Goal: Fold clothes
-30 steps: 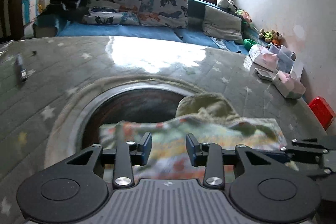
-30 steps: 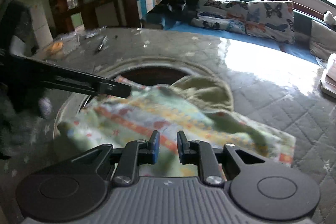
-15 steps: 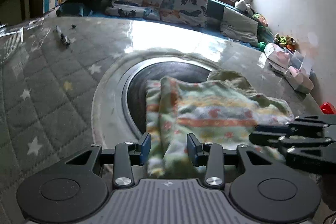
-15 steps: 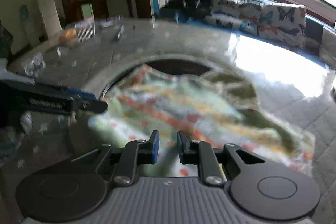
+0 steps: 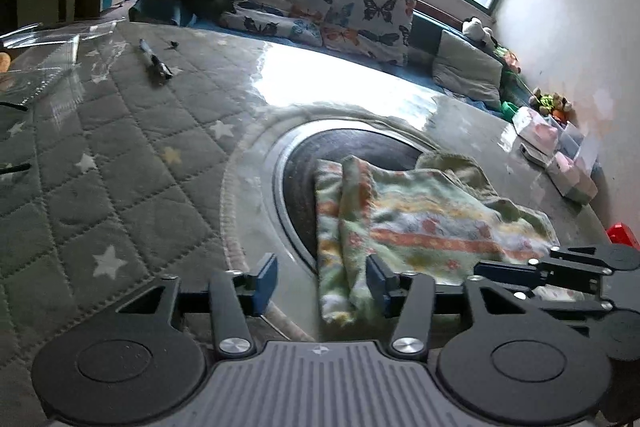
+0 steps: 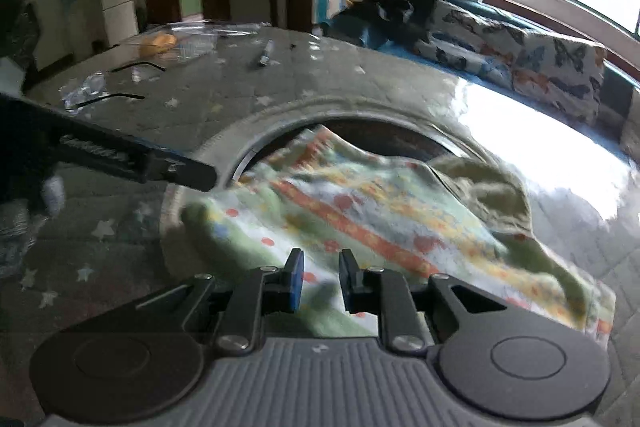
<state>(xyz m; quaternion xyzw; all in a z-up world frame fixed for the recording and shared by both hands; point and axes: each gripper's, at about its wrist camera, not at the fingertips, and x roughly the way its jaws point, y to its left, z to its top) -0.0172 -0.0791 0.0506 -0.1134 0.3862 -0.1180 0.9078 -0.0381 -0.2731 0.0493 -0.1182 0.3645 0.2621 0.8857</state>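
A green garment with orange and blue flower stripes (image 5: 420, 223) lies folded on the table, partly over the dark round inset (image 5: 320, 155). It also fills the middle of the right wrist view (image 6: 380, 211). My left gripper (image 5: 322, 281) is open, its fingers on either side of the garment's near left corner, holding nothing. My right gripper (image 6: 320, 281) has its jaws a small gap apart just above the cloth, not clamped on it. It shows at the right of the left wrist view (image 5: 540, 273). The left gripper reaches in from the left in the right wrist view (image 6: 132, 159).
The table has a grey quilted star cover (image 5: 100, 155) under glass. A pen (image 5: 156, 61) and clear plastic packaging (image 6: 192, 39) lie at its far left. Small boxes (image 5: 560, 159) and a red object (image 5: 622, 231) stand along the right wall. A sofa with butterfly cushions (image 5: 340, 11) is behind.
The left gripper has opened wider and let go of the garment's left edge. The garment now lies folded over on the table. Both grippers drew back toward the near edge.
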